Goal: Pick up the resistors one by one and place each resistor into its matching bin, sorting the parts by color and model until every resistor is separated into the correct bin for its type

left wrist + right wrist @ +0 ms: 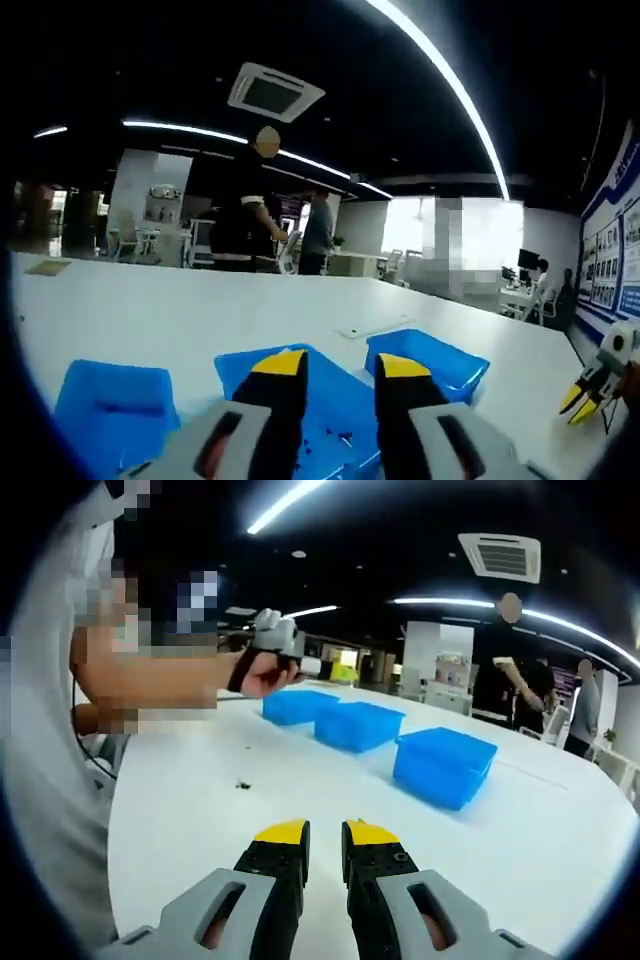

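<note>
Bins are seen in both views on a white table (300, 780). In the left gripper view three blue bins stand in a row: left bin (115, 405), middle bin (335, 400) and right bin (435, 360); the middle one is partly hidden by the left gripper (342, 368), whose yellow-tipped jaws are held apart with a clear gap and nothing between them. Small dark specks (335, 437) lie on the middle bin's floor, prob. resistors, but too small to tell colour or model. The right gripper (583, 398) is cut off at the right edge of that view, near the table's far side; its yellow tips are seen, but whether they are parted cannot be told there. In the right gripper view the right gripper's own jaws are parted by a narrow gap w/ nothing held, above bare table. A few tiny dark bits (243, 784) lie on the table well apart from the bins, too small to identify. The left gripper is seen there held in a person's hand (262, 672) above the far end of the bin row, its jaws hidden. Two people (250, 205) stand in the background, beyond the table.
</note>
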Tool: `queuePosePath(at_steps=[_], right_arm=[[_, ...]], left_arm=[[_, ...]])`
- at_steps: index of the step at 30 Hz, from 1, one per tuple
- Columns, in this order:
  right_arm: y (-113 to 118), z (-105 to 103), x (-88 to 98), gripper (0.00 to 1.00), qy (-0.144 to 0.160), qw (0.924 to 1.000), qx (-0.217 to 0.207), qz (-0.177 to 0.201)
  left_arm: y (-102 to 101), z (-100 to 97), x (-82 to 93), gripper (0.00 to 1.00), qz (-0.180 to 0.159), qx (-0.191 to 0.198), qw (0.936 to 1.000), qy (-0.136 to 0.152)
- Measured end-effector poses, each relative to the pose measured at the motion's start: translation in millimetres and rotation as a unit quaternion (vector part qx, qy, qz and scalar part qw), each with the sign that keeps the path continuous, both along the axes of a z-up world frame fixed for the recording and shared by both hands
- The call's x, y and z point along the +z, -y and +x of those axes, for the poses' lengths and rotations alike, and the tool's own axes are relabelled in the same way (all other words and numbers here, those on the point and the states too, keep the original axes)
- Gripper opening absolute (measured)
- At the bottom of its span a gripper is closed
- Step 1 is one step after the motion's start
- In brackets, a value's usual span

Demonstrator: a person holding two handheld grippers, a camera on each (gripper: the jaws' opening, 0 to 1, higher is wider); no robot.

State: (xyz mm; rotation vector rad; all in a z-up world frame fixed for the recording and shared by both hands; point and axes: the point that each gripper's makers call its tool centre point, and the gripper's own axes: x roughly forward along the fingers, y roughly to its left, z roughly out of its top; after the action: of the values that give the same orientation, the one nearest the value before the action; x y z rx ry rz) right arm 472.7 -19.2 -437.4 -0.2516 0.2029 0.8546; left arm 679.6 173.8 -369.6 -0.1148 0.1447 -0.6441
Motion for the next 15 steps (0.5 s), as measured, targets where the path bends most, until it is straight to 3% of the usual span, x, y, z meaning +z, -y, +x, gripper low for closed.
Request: queuePosePath(at_steps=[9, 15], right_arm=[[-3, -3, 0.0, 0.16, -0.001, 1.0, 0.001, -0.002], [0, -5, 5.6, 0.16, 0.006, 1.0, -0.005, -0.003]], left_arm=[[-3, -9.5, 18.9, 0.21, -0.015, -0.012, 0.9997, 0.015], [-3, -25.5, 36.9, 0.21, -0.006, -0.019, 0.9991, 0.038]])
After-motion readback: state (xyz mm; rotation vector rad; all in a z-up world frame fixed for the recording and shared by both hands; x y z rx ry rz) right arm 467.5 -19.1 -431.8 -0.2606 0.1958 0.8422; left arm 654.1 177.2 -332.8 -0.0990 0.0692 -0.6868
